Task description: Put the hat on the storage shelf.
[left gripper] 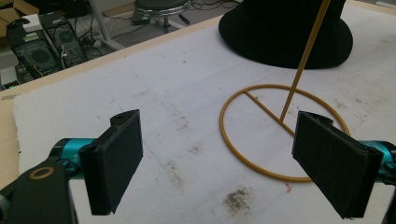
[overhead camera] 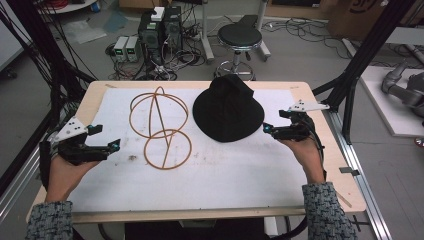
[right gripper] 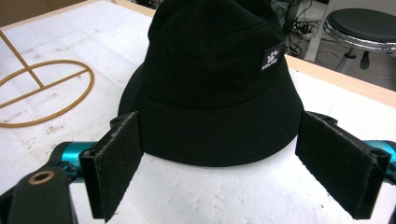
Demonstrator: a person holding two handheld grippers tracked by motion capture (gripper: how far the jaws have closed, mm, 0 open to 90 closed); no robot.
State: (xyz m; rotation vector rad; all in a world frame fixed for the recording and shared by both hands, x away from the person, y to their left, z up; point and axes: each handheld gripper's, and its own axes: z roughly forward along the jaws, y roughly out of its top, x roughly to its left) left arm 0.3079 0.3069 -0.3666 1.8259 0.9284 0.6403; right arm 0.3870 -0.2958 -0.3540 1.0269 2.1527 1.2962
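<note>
Where table edges flank: wide claws, hat between.

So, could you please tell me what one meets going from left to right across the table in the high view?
Left gripper → gold wire stand → black bucket hat → right gripper, all over the white mat.

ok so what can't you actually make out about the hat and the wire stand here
- Hat patch: too small to read in the right gripper view.
- Wire stand top: cut off by the upper edge in the left gripper view.
- Hat's inside: hidden by its own crown in the high view.
</note>
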